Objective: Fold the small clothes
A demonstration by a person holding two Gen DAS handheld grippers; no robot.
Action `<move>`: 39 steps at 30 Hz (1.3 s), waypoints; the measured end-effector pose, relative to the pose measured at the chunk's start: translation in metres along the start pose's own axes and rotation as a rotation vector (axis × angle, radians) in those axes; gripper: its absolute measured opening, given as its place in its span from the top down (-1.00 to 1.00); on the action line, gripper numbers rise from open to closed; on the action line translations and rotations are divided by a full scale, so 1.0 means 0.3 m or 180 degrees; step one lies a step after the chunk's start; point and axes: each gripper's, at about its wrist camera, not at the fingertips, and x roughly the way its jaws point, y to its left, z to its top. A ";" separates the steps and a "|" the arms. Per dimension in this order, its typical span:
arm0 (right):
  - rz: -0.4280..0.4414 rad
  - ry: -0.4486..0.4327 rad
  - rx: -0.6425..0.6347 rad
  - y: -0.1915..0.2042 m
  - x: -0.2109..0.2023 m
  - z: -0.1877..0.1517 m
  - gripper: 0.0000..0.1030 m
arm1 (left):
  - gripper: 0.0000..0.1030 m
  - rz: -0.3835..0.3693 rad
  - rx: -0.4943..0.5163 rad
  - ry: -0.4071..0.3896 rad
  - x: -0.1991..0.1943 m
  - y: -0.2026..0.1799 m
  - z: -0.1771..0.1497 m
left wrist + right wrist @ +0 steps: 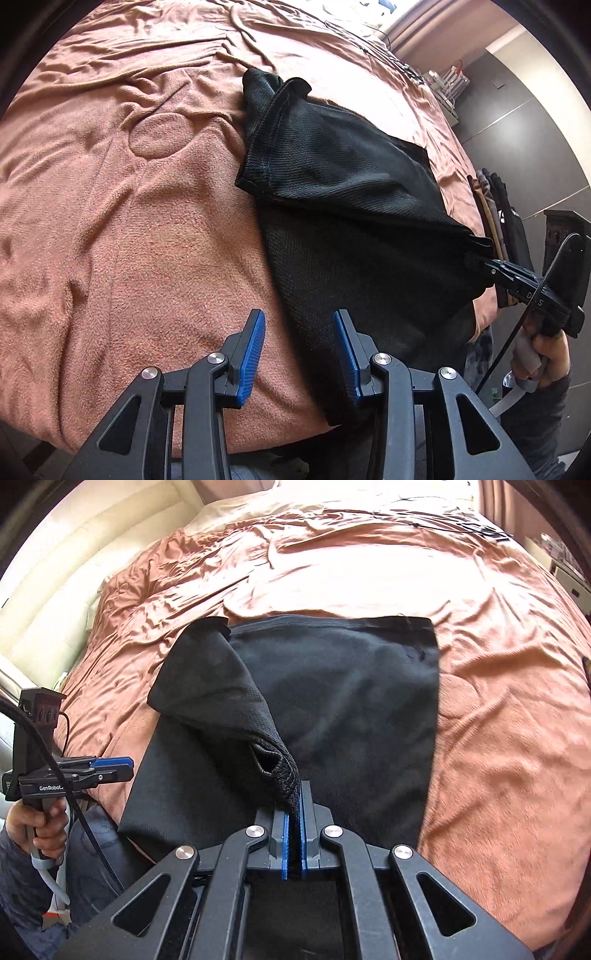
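**Black mesh garment half-folded on a pink bed**

Black mesh fabric garment (351,701) lies on the wrinkled salmon-pink fleece blanket (498,720) covering the bed. My right gripper (293,827) is clenched on a hemmed edge of the cloth, lifting one side over the flat part. My left gripper (299,354) is spread wide, holding nothing, its blue-padded fingers (251,354) poised over the garment's near left edge; whether they touch the cloth is hard to judge.

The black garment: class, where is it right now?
The black garment lies on the pink blanket at the bed's near edge. Its left flap is lifted, pinched in the right gripper, and the open left gripper hovers beside it.
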 end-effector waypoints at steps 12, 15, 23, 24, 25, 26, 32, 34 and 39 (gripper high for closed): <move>-0.0029 -0.0069 0.0406 -0.119 -0.116 -0.153 0.99 | 0.22 0.0261 0.0316 0.0163 0.068 -0.085 -0.012; -0.0005 -0.0063 0.0492 -0.134 -0.122 -0.183 1.00 | 0.22 0.0324 0.0328 0.0143 0.075 -0.089 -0.012; 0.0066 -0.0034 0.0631 -0.160 -0.130 -0.228 0.99 | 0.22 0.0394 0.0409 0.0165 0.082 -0.105 -0.019; 0.0064 -0.0030 0.0647 -0.163 -0.130 -0.232 0.99 | 0.22 0.0403 0.0416 0.0167 0.082 -0.104 -0.021; 0.0051 -0.0012 0.0673 -0.169 -0.127 -0.236 0.99 | 0.22 0.0412 0.0421 0.0174 0.084 -0.105 -0.021; 0.0050 0.0027 0.0704 -0.174 -0.119 -0.238 0.98 | 0.22 0.0423 0.0428 0.0182 0.086 -0.107 -0.022; 0.0069 0.0045 0.0701 -0.166 -0.139 -0.220 0.98 | 0.22 0.0448 0.0452 0.0178 0.081 -0.118 -0.018; 0.0079 0.0015 0.0702 -0.168 -0.151 -0.220 0.98 | 0.22 0.0453 0.0495 0.0210 0.083 -0.120 -0.020; -0.0096 0.0119 0.0582 -0.153 -0.137 -0.229 0.97 | 0.22 0.0530 0.0619 0.0274 0.102 -0.131 -0.030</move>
